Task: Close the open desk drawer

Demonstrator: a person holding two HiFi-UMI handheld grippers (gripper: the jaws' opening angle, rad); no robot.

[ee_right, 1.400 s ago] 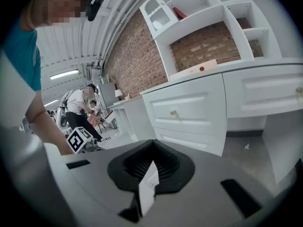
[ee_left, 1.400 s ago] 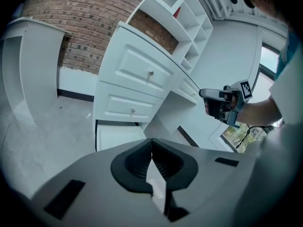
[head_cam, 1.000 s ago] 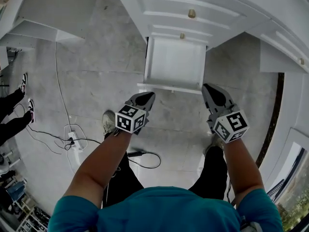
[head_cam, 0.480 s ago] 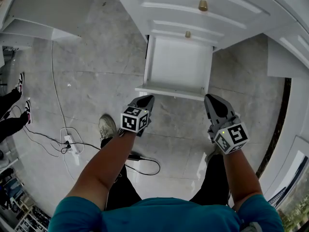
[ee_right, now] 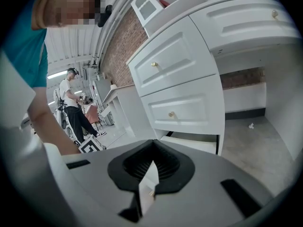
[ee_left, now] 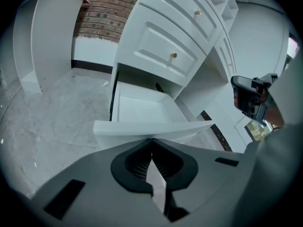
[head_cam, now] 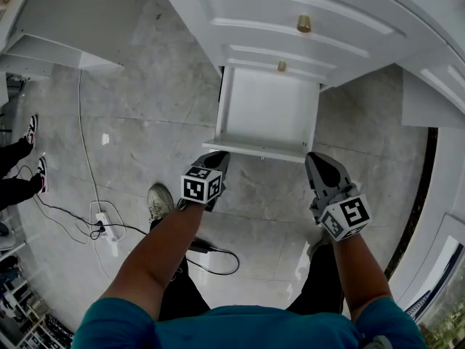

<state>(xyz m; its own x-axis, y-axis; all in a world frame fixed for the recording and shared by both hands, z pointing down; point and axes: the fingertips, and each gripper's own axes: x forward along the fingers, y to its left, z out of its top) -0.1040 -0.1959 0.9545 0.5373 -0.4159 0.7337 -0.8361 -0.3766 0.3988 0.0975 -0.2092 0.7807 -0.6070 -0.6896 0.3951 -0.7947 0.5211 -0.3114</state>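
Note:
The white desk's bottom drawer point(head_cam: 267, 109) stands pulled out over the floor, empty inside, with its front panel point(head_cam: 256, 150) facing me. My left gripper point(head_cam: 219, 157) is shut, its tip just below the left end of that panel. My right gripper point(head_cam: 316, 159) is shut too, its tip by the panel's right end. In the left gripper view the shut jaws of the left gripper point(ee_left: 151, 141) sit right before the front panel point(ee_left: 151, 126), whether touching I cannot tell. The right gripper view has the right gripper point(ee_right: 152, 142) low beside the open drawer point(ee_right: 194, 144).
Two closed drawers with brass knobs point(head_cam: 304, 24) sit above the open one. A power strip with cables point(head_cam: 107, 217) lies on the marble floor at left, near my shoe point(head_cam: 157, 197). Another person's feet point(head_cam: 33, 128) show at the far left. A white shelf unit point(head_cam: 65, 20) stands at upper left.
Both grippers have drawn closer to the drawer's front panel, and my head has shifted. The drawer looks as far out as before.

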